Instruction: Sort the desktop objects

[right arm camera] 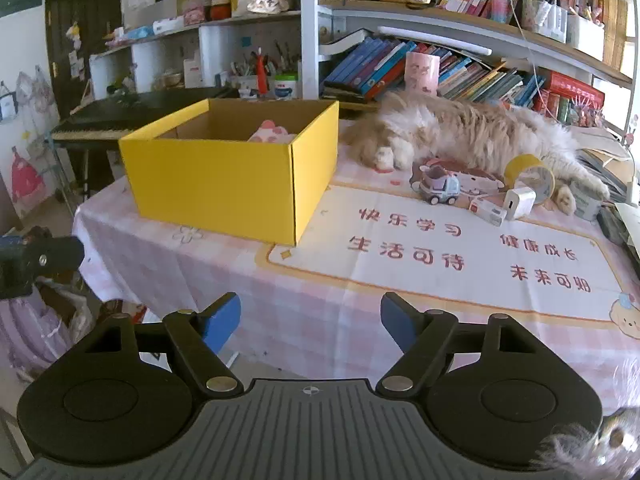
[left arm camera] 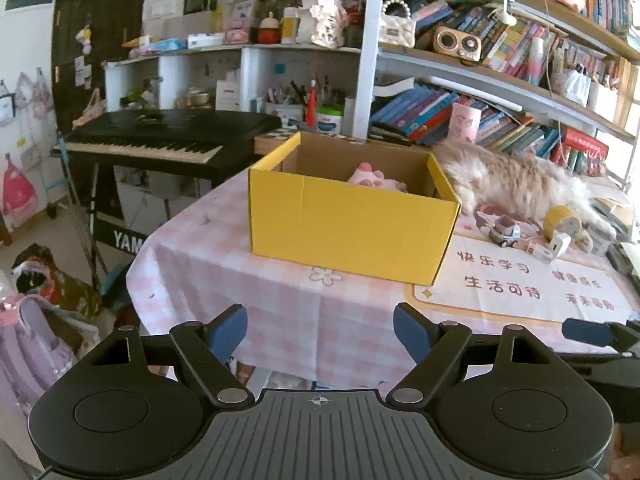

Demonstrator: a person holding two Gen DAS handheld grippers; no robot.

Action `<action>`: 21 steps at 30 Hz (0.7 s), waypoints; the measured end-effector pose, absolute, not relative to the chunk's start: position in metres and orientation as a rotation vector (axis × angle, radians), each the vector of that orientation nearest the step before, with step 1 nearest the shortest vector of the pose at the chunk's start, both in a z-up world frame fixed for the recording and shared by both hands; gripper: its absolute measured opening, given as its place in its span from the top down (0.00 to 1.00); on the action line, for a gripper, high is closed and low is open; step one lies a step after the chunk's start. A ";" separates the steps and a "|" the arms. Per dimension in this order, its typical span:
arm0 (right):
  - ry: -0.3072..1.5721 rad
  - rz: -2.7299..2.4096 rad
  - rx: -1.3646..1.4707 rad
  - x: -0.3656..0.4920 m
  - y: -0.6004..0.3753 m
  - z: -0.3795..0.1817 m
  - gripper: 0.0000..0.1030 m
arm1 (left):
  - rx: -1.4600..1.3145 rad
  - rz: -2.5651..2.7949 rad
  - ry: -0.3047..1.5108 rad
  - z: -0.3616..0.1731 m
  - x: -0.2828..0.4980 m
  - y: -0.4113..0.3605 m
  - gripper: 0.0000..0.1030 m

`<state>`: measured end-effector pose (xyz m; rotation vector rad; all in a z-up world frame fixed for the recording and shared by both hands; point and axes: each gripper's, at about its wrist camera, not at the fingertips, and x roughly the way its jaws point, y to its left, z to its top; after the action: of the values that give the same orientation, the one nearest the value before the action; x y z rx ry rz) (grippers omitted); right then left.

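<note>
Left gripper (left arm camera: pixel 320 334): jaws spread, nothing between them, hanging over the near table edge. Right gripper (right arm camera: pixel 310 322): also spread and empty.

Far left on the pink checked tablecloth (right arm camera: pixel 320 320) stands the yellow cardboard box (right arm camera: pixel 224 176), open on top, with a pink plush (right arm camera: pixel 269 133) already inside (the sorting bin, I judge).

Right of the box, a fluffy cat (right arm camera: pixel 472 136) lies along the far edge. Just in front of it sit the loose items: a small toy car (right arm camera: pixel 440 188), then a little white and red box (right arm camera: pixel 486 210), a white charger plug (right arm camera: pixel 519 202) and a yellow tape roll (right arm camera: pixel 528 176), close together.

I expect the car to be light, hard plastic and apt to roll; I'd pinch across its body sides. The tape roll looks stiff, best taken across its rim. The plug is smooth, possibly slippery.
</note>
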<state>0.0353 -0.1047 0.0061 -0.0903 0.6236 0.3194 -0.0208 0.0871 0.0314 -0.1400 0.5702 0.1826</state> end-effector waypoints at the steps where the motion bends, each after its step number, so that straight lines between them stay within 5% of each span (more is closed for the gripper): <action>1: 0.626 0.322 -0.096 0.033 -0.105 0.005 0.25 | -0.141 0.181 0.572 0.030 -0.023 0.086 0.19; 21: 0.666 0.267 -0.116 0.010 -0.115 -0.003 0.18 | -0.027 0.035 0.613 0.021 -0.029 0.049 0.14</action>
<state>0.0105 -0.1150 -0.0030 -0.1160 0.6663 0.2671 -0.0289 0.0492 0.0206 -0.0274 0.6131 0.0347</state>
